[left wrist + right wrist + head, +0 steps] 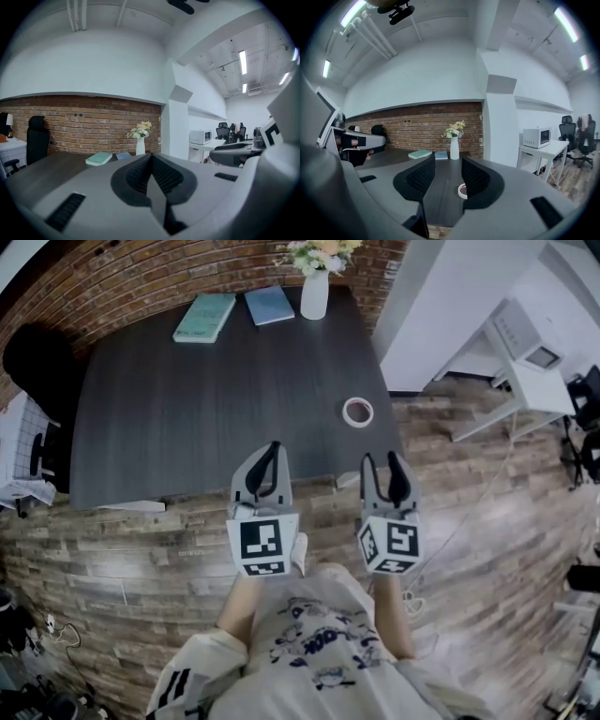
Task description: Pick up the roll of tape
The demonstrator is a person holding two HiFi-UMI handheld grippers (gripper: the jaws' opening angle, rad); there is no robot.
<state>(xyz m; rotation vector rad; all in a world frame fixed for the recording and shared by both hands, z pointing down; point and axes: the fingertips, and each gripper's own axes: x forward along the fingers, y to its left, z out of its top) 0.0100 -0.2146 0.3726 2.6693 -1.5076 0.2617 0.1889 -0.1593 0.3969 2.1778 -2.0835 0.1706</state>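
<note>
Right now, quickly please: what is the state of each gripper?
Left gripper: closed, empty.
Right gripper: open, empty; roll of tape lies ahead on the table.

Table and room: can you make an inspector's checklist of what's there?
surface: dark table, mostly bare.
job's things: tape lies flat near the table's right edge, untouched.
clutter: two books and a vase with flowers at the far edge.
grippers: left gripper shut, nothing in it; right gripper open, nothing in it, with the tape farther ahead between its jaws in its own view.
cables: cords on the floor at lower left; none on the table.
surroundings: brick wall, wood floor, black chair at the left, white desk at the right.
</note>
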